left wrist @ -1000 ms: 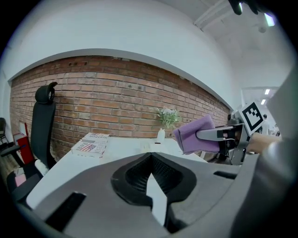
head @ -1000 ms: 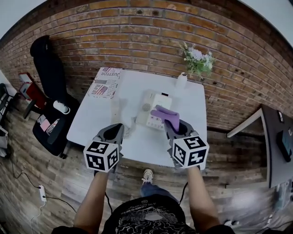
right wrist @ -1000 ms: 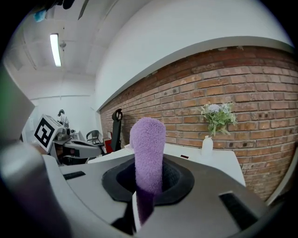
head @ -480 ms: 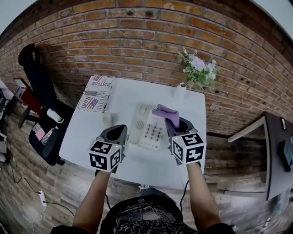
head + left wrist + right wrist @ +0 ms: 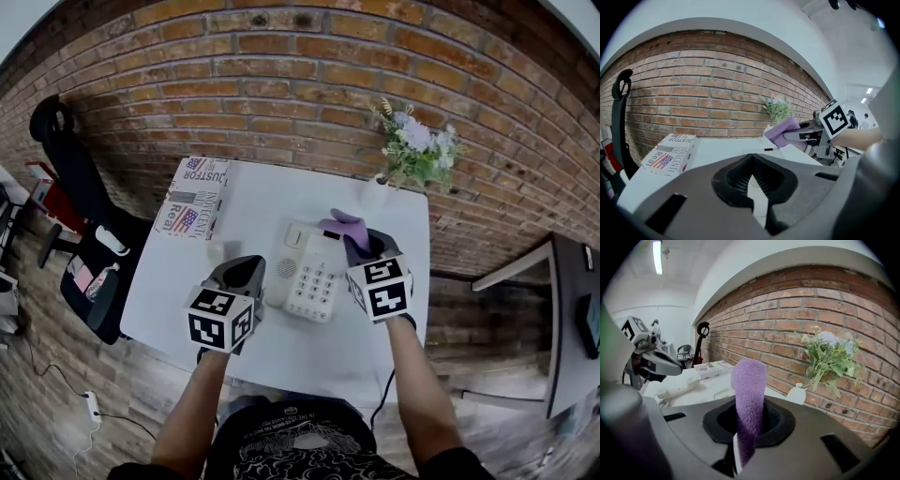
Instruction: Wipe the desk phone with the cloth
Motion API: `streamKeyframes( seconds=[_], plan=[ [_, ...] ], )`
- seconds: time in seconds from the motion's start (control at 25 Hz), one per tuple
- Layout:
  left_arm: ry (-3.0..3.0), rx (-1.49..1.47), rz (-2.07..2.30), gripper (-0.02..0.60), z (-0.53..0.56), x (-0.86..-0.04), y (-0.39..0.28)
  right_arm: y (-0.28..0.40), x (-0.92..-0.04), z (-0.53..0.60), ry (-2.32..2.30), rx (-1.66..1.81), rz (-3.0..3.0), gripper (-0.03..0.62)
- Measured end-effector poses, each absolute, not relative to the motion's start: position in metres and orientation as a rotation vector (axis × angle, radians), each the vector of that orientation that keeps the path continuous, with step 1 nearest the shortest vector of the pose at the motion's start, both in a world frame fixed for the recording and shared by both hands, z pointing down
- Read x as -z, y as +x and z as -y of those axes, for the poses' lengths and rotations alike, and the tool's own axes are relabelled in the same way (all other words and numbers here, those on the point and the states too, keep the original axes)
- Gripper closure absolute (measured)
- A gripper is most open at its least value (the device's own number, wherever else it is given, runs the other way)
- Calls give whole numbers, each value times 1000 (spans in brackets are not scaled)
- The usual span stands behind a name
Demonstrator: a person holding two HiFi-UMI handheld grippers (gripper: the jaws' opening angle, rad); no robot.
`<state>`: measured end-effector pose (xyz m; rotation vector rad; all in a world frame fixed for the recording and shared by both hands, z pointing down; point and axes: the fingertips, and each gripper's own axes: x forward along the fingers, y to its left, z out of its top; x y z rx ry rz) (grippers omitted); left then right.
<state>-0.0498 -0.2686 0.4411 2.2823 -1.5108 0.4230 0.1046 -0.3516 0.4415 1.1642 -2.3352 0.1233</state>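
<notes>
A brick wall (image 5: 281,84) backed the white table (image 5: 267,197), where a printed box (image 5: 192,197) lay at the far left corner and a vase of flowers (image 5: 412,150) stood at the far right one. The white desk phone (image 5: 305,272) sat near the table's middle, handset on its cradle, between the two grippers. The left gripper (image 5: 242,270) hung just beside its left edge, jaws drawn together on nothing, while the right gripper (image 5: 364,248) was clamped on the purple cloth (image 5: 343,226), which stuck out over the phone's far right corner
</notes>
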Motion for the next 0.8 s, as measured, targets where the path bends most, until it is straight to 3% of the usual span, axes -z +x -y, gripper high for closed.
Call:
streamKeyframes(
  seconds=[0.8],
  plan=[
    [2395,-441,1276,578,262,-459,-70,53,-504,336,1118,-91,2090,549]
  ],
)
